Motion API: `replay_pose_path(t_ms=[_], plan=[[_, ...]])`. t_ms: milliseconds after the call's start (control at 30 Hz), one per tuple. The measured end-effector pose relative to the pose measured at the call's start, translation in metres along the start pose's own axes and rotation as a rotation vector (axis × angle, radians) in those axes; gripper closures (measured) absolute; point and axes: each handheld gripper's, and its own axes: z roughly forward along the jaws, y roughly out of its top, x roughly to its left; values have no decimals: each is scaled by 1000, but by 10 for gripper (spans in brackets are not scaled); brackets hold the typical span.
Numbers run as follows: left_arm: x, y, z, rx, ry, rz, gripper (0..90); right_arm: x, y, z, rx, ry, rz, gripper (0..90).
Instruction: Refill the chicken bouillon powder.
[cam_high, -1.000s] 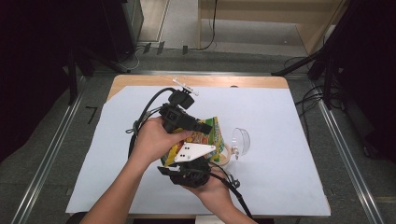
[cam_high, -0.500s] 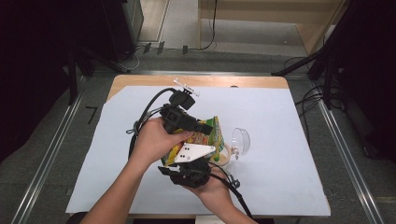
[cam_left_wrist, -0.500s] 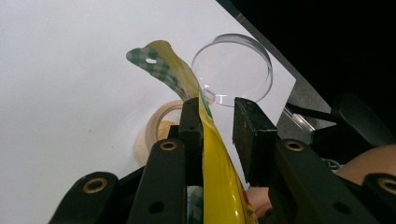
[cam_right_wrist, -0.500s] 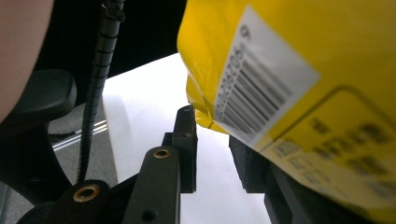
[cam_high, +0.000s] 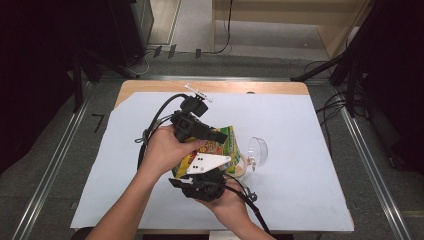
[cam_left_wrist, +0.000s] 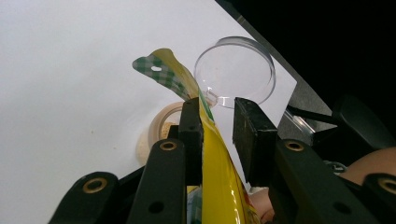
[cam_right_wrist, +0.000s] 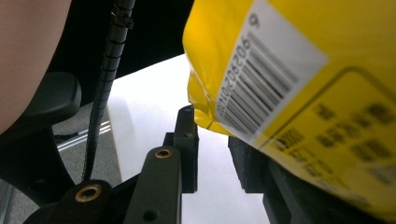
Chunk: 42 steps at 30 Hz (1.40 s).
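Note:
A yellow and green snack bag (cam_high: 222, 142) is held tilted above the white sheet, its checked top end toward a small tan bowl (cam_high: 241, 169). In the left gripper view the bag (cam_left_wrist: 219, 186) runs between the jaws of my left gripper (cam_left_wrist: 217, 109). It lies against one jaw, with a gap to the other. My left gripper (cam_high: 225, 137) reaches in from the left. The barcode end of the bag (cam_right_wrist: 299, 70) rests over the parted jaws of my right gripper (cam_right_wrist: 212, 128), hiding much of one jaw. My right gripper (cam_high: 210, 172) sits below the bag.
A clear round lid (cam_high: 257, 150) stands on edge just right of the bowl; it appears beyond the jaws as the clear lid (cam_left_wrist: 236, 70). The white sheet (cam_high: 310, 165) covers most of the wooden table (cam_high: 250, 87). Cables trail from both grippers.
My right gripper has drifted slightly toward the person. The bag, the bowl and the left hand stay almost where they were.

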Motion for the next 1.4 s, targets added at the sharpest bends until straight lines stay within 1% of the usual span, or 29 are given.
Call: replay_pose_path(t_ms=[67, 200, 433, 533, 767, 833, 933, 1000, 1067, 1133, 1200, 1233, 1300, 1400], plan=[[-1, 0, 0, -2, 6, 2, 741, 0, 0, 0, 2, 3, 3, 745], [-4, 0, 1, -2, 10, 15, 737, -3, -3, 1, -1, -9, 1, 744], [-6, 0, 3, 2, 12, 14, 740, -6, -5, 2, 4, -14, 11, 742], [-6, 0, 3, 6, 10, 10, 744, -6, -6, 2, 5, -14, 10, 741], [-4, 0, 3, 4, 11, 14, 745, -5, -4, 1, 5, -13, 10, 739], [-4, 0, 3, 1, 7, 12, 745, -4, -4, 1, 8, -5, 20, 739], [-2, 4, 3, 18, 7, 20, 745, -5, -2, 1, 3, -6, 16, 739], [1, 8, 3, 20, -9, 4, 745, -7, 0, 1, 1, -3, 21, 737], [1, 11, 4, 23, -7, 8, 745, -9, 2, -1, 2, 1, 38, 735], [2, 13, 6, 33, -7, 2, 744, -10, 2, -2, 4, 1, 47, 733], [4, 16, 8, 48, -14, -2, 745, -11, 2, -1, 2, 4, 53, 731], [7, 18, 8, 52, -25, -6, 744, -12, 3, -1, 1, 7, 66, 729], [10, 21, 8, 54, -49, -18, 744, -14, 5, -2, 4, 3, 72, 729], [13, 22, 8, 53, -53, -26, 744, -15, 7, -2, 6, 1, 65, 729]])
